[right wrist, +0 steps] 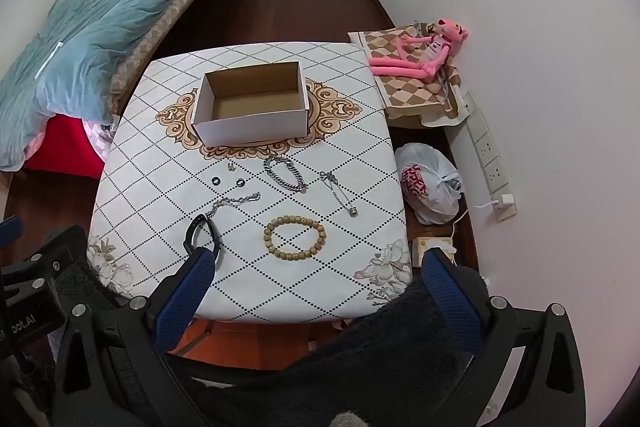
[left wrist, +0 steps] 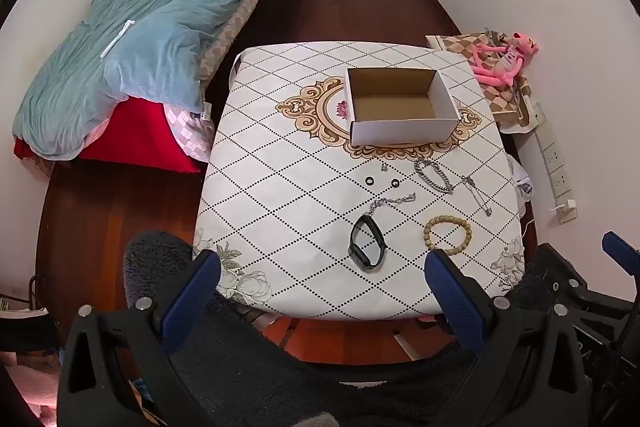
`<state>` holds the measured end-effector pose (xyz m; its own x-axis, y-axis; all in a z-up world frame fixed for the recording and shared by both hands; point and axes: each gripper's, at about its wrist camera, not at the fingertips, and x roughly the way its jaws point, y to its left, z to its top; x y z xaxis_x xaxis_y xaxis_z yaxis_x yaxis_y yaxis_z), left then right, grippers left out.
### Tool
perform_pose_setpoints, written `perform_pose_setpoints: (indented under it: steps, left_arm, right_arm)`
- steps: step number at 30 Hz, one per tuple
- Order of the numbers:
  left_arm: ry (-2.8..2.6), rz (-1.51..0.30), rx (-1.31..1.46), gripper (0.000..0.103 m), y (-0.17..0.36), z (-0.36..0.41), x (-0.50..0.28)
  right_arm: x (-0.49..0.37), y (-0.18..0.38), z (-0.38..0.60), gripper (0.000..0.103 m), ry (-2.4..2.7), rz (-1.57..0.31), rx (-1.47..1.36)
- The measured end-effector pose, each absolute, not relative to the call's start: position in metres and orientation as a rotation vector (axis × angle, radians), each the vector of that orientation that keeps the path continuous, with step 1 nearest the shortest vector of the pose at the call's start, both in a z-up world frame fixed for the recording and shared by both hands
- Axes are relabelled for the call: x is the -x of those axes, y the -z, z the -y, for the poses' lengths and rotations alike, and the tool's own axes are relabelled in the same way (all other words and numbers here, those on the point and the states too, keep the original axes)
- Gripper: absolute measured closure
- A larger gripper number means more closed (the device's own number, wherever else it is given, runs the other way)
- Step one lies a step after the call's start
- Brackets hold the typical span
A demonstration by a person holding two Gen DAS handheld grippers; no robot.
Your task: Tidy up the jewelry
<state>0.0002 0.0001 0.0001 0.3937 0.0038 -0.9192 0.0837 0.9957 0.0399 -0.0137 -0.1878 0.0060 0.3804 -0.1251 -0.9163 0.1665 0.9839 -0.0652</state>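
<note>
Box (right wrist: 250, 107): white card, brown inside, open-topped, nothing seen in it; set mid-table (right wrist: 168, 187), likely as the receptacle. Laid out flat and apart before the box, probably for single picking: two dark rings (right wrist: 228, 181), small clip (right wrist: 231, 167), curb-link bracelet (right wrist: 285, 174), two fine chains (right wrist: 236, 202), wooden bead bracelet (right wrist: 295, 237), black band (left wrist: 367, 243). Left gripper (left wrist: 322, 277) and right gripper (right wrist: 318, 277): jaws spread wide, nothing grasped, held back at the near edge.

White tablecloth (right wrist: 168, 163), black dotted diamond grid, gold medallion; white cardboard box (right wrist: 250, 126), brown inside; tan bead bracelet (right wrist: 295, 237); black wristband (left wrist: 367, 242).
</note>
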Motion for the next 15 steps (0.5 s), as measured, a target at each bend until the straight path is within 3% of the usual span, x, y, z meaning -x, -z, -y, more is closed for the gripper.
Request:
perform_pose_setpoints:
  steps: [15]
  left_arm:
    - [0.042, -1.166, -0.089, 0.000, -0.0025, 0.0061, -0.0053]
  right_arm:
    - [0.0138, -0.0059, 0.1862, 0.000, 0.183, -1.165, -0.036]
